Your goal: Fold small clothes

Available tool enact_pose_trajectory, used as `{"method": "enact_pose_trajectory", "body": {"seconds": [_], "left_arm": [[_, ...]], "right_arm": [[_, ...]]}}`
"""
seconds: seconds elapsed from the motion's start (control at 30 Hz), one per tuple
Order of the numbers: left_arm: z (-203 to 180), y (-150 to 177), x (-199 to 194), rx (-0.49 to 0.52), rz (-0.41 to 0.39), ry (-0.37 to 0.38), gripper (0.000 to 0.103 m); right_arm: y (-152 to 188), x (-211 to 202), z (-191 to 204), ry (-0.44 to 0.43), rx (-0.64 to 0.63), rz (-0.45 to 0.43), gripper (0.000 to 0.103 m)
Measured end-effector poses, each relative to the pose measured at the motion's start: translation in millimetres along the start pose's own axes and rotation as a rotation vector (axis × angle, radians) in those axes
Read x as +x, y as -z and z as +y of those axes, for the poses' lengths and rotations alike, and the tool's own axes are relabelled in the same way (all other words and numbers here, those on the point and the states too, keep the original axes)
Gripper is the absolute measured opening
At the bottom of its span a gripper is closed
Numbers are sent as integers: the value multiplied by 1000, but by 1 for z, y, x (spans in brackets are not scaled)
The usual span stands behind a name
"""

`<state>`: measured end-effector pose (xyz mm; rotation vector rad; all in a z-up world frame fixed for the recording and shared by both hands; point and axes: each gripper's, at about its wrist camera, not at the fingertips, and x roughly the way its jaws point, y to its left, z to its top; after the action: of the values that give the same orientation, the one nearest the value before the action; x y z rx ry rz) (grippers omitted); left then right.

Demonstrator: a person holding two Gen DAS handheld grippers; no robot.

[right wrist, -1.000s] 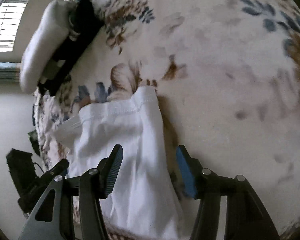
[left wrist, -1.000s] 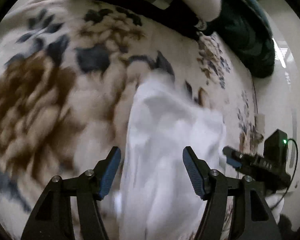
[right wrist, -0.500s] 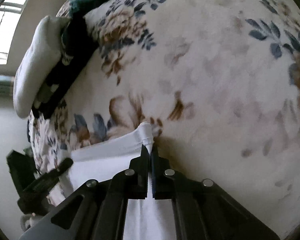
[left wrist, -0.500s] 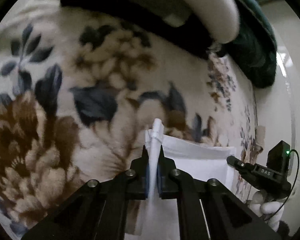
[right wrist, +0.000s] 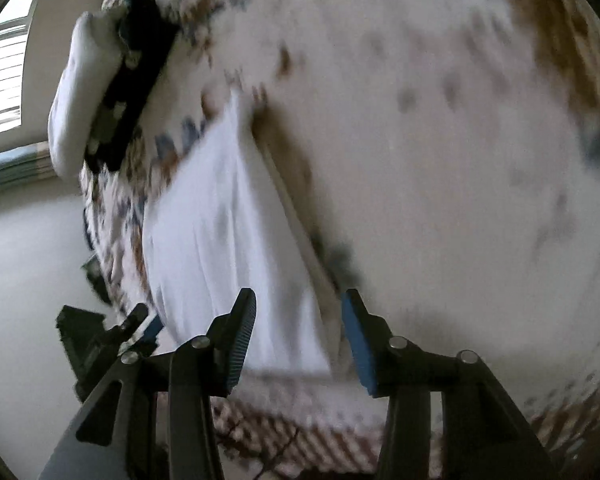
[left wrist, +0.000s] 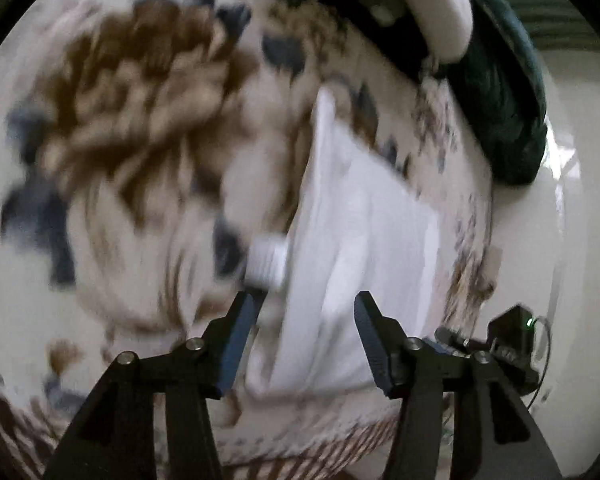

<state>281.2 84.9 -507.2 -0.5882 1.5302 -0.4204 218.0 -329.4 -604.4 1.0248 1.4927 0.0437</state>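
Observation:
A small white garment [left wrist: 352, 240] lies folded on a floral blanket [left wrist: 120, 152]. It also shows in the right wrist view [right wrist: 220, 240]. My left gripper [left wrist: 306, 320] is open and empty, its jaws wide apart just above the garment's near edge. My right gripper [right wrist: 298, 320] is open and empty over the garment's near right corner. The right gripper's body [left wrist: 500, 344] shows at the lower right of the left wrist view, and the left gripper's body [right wrist: 104, 336] at the lower left of the right wrist view. Both views are blurred.
A white and black cushion [left wrist: 428, 8] and a dark green bundle [left wrist: 508, 100] lie at the far edge of the blanket. The blanket's near hem [right wrist: 300, 432] hangs just below the grippers. A window [right wrist: 4, 60] is at the far left.
Both grippers were shut on the garment's corners half a second ago. Now both have opened, let go and pulled back toward the near edge. The garment lies released on the blanket.

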Motion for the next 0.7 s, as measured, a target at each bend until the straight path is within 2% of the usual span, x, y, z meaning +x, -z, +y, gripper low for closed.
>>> {"method": "enact_pose_trajectory", "body": {"seconds": [0.07, 0.13, 0.17, 0.2, 0.23, 0.33, 0.4, 0.43, 0.5, 0.53, 0.57, 0.63, 0.67, 0.7], "left_arm": [[2, 13, 7, 2, 10, -31, 47], [3, 22, 6, 3, -24, -13, 22], [2, 24, 5, 7, -30, -8, 5], [-1, 25, 2, 18, -47, -27, 4], [-3, 25, -1, 30, -63, -34, 4], [-6, 20, -8, 56, -68, -36, 4], [-7, 15, -9, 123, -49, -104, 4], [-6, 14, -10, 144, -48, -120, 4], [-8, 10, -8, 210, -41, -216, 1], [-4, 7, -8, 217, -40, -239, 1], [3, 4, -13, 197, -41, -223, 1], [18, -1, -21, 88, -22, -58, 3], [22, 1, -25, 59, -15, -13, 6], [23, 4, -27, 50, -11, 23, 16]], "right_arm": [[13, 12, -6, -18, 10, 25, 47], [22, 25, -10, -47, 34, 48, 47], [25, 28, -9, -41, 38, 35, 42], [27, 29, -8, -35, 34, 20, 14], [29, 29, -5, -16, 25, 6, 5], [28, 24, 1, 18, 9, -43, 5], [28, 20, 2, 28, 0, -50, 5], [28, 18, 4, 50, -16, -58, 5], [28, 15, 8, 78, -41, -60, 4], [28, 14, 10, 115, -57, -70, 4], [28, 14, 12, 139, -71, -71, 4], [27, 17, 10, 123, -59, -36, 5], [26, 17, 8, 109, -46, -28, 6], [26, 15, 7, 95, -36, -29, 7]]}}
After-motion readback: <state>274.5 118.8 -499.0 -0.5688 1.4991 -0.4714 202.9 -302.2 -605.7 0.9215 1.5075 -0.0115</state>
